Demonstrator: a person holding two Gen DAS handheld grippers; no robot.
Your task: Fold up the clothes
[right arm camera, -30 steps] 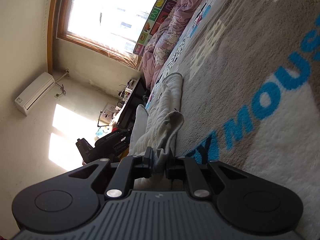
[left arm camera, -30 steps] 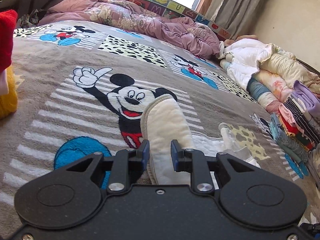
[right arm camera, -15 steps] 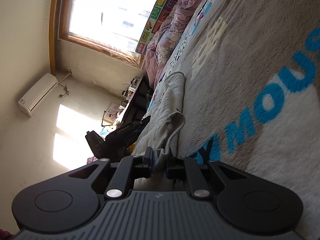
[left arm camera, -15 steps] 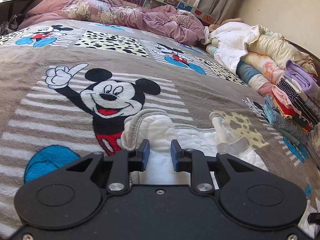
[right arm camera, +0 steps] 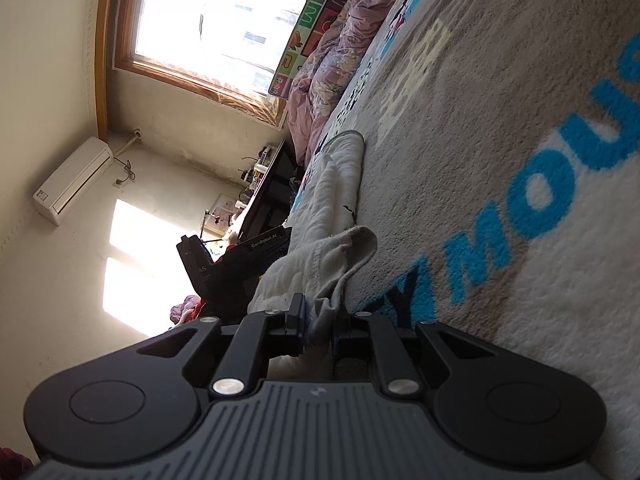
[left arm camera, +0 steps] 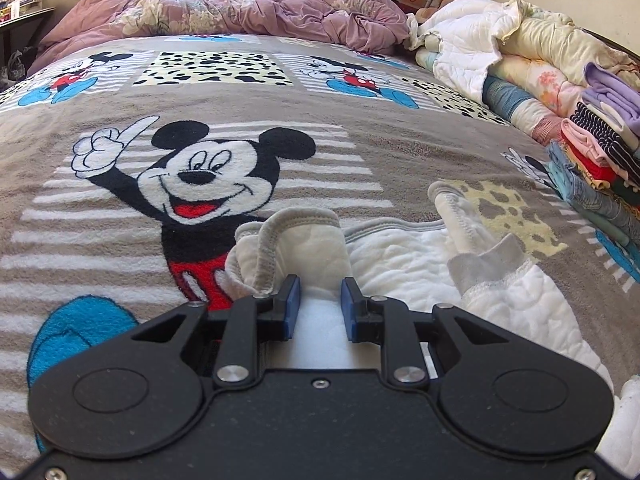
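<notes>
Left wrist view: left gripper (left arm camera: 318, 304) low over a white quilted garment (left arm camera: 404, 264) spread on the Mickey Mouse blanket (left arm camera: 360, 132) that covers the bed. Jaws parted a little, blue pads (left arm camera: 291, 306) on either side of a strip of white fabric; impossible to tell whether pressing it. Just ahead, a grey-trimmed cuff (left arm camera: 296, 224) curled upward over Mickey's red shorts. To the right, a second sleeve (left arm camera: 472, 232) bent upward. Along the bed's right edge, a stack of folded clothes (left arm camera: 596, 160); at the far end, a rumpled purple duvet (left arm camera: 248, 12).

Right wrist view, rolled sideways: right gripper (right arm camera: 318, 326) with jaws narrow, clamped on a bunched edge of the same garment (right arm camera: 336, 200), pulled up off the blanket (right arm camera: 500, 128). Beyond, the other gripper (right arm camera: 236, 264), a window (right arm camera: 216, 16) and a wall air conditioner (right arm camera: 72, 180).
</notes>
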